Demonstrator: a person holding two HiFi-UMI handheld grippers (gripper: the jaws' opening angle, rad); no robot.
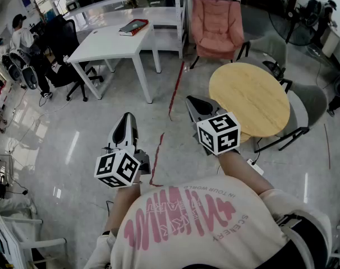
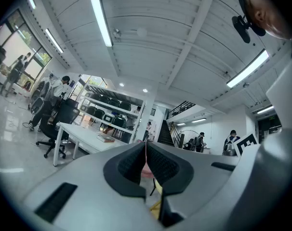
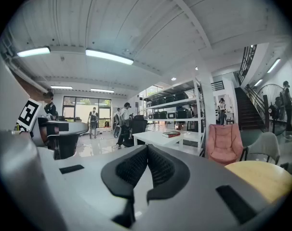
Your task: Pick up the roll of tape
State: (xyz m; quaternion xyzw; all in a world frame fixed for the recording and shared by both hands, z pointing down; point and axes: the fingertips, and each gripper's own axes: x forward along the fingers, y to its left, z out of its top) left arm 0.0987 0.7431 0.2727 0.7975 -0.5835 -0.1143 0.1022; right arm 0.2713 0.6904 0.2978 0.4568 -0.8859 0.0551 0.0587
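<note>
No roll of tape shows in any view. In the head view my left gripper (image 1: 127,118) is held out over the glossy floor, jaws closed together with nothing between them. My right gripper (image 1: 196,101) is beside it, close to the round wooden table (image 1: 249,98), and is also shut and empty. In the left gripper view the left gripper (image 2: 146,147) has its dark pads (image 2: 129,165) meeting in a thin line. The right gripper (image 3: 147,149) shows the same in its own view, with the pads (image 3: 163,166) touching.
A white table (image 1: 111,42) with a red book (image 1: 133,27) stands ahead on the left. A pink armchair (image 1: 217,24) sits behind the round table. Grey chairs (image 1: 304,114) ring that table. A red line (image 1: 175,91) runs along the floor. People and office chairs (image 1: 24,55) are at far left.
</note>
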